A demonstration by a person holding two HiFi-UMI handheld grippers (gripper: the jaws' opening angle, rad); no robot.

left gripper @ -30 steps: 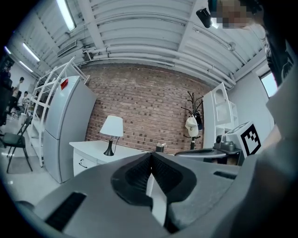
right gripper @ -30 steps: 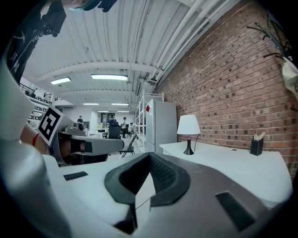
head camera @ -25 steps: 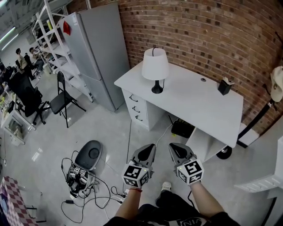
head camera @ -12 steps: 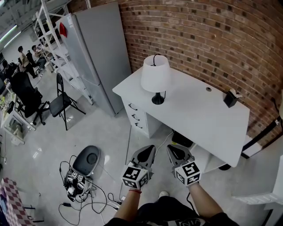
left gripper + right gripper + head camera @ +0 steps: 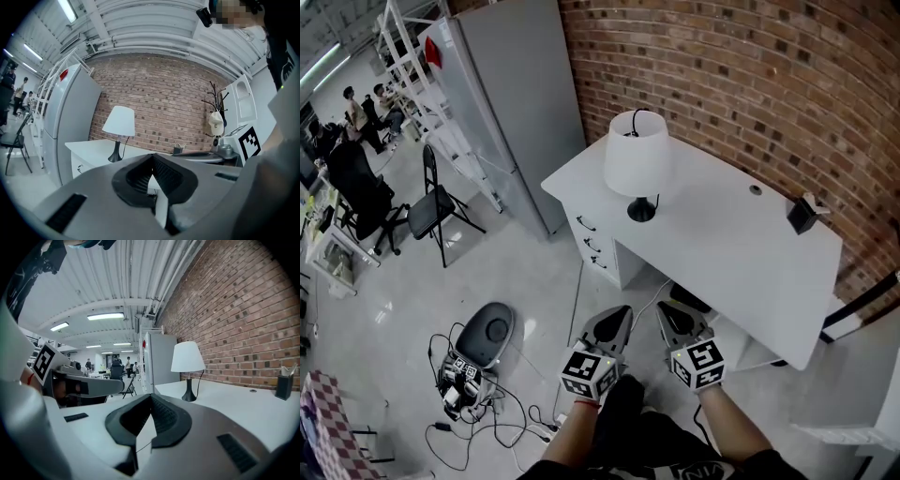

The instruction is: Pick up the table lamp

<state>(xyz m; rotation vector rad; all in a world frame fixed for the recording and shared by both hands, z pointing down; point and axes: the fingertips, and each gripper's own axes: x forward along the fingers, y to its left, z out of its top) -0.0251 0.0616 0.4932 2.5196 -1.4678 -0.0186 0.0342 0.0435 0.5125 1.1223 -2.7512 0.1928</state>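
The table lamp [image 5: 636, 164] has a white shade and a black stem and base, and stands near the left corner of the white desk [image 5: 741, 244]. It also shows in the left gripper view as lamp [image 5: 119, 130] and in the right gripper view as lamp [image 5: 188, 365]. My left gripper [image 5: 616, 317] and right gripper [image 5: 667, 316] are side by side over the floor, well short of the desk, both shut and empty.
A small black holder [image 5: 802, 215] sits at the desk's far right by the brick wall [image 5: 750, 84]. A grey cabinet [image 5: 511, 103] stands left of the desk, and a folding chair [image 5: 436, 202] beyond it. A dark device with tangled cables [image 5: 483, 370] lies on the floor at left.
Both grippers have come closer to the desk together. The lamp and desk now sit lower and nearer in the head view.
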